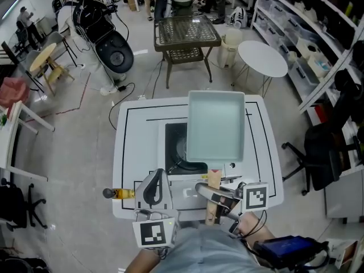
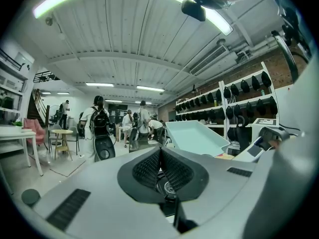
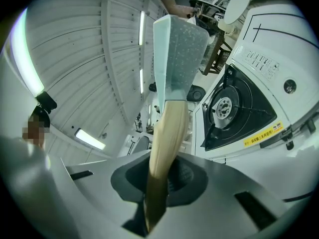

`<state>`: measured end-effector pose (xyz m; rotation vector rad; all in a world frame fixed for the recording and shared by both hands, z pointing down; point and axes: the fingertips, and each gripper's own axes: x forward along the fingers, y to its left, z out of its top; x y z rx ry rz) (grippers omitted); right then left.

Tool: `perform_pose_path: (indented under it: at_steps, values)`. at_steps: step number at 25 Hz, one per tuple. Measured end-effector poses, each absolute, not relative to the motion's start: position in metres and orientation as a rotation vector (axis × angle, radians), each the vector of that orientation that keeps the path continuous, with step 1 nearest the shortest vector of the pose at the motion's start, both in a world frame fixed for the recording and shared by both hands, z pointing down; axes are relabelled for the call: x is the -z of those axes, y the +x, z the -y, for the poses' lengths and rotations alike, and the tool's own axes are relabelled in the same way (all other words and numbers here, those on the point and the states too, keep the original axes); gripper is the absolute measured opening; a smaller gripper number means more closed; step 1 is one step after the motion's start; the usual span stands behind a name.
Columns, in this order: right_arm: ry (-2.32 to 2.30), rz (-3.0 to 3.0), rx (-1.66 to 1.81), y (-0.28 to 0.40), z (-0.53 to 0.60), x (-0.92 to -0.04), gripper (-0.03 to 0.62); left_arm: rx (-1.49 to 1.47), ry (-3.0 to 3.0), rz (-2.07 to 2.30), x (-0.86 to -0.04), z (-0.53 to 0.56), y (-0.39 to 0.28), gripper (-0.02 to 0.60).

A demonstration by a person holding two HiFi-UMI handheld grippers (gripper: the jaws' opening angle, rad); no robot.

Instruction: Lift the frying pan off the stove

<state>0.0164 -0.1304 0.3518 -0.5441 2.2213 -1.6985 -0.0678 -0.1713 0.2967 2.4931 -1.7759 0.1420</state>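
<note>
At the centre of the head view, the pale mint-green rectangular metal frying pan (image 1: pixel 216 127) hangs over the right part of the black-burnered white gas stove (image 1: pixel 175 151). I judge it clear of the grate rather than resting on it. The stove sits on the white counter (image 1: pixel 128 152). Lower in the frame, my right tool (image 1: pixel 211 195) is clamped almost closed on the pan's light wooden handle (image 1: pixel 213 178), well back towards its free end. My left tool (image 1: pixel 154 187), at lower left of centre, has its jaws together with nothing between them. The pan looks stiff and sturdy and is empty, so I expect moderate weight. That weight sits far out beyond my grip, though, so the pan should feel nose-heavy and want to droop. The handle is smooth, rounded wood and could roll between the pads. A hold nearer where the handle meets the pan would steady it.
</note>
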Motion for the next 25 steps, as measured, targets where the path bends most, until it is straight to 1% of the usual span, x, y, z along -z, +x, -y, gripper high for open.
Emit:
perform_pose_path:
  at_steps: [25]
  values:
    - [-0.524, -2.201, 1.695, 0.0174, 0.1251, -0.3483, 0.065, -0.137, 2.517, 1.748, -0.2916, 0.1716, -0.0599, 0.017]
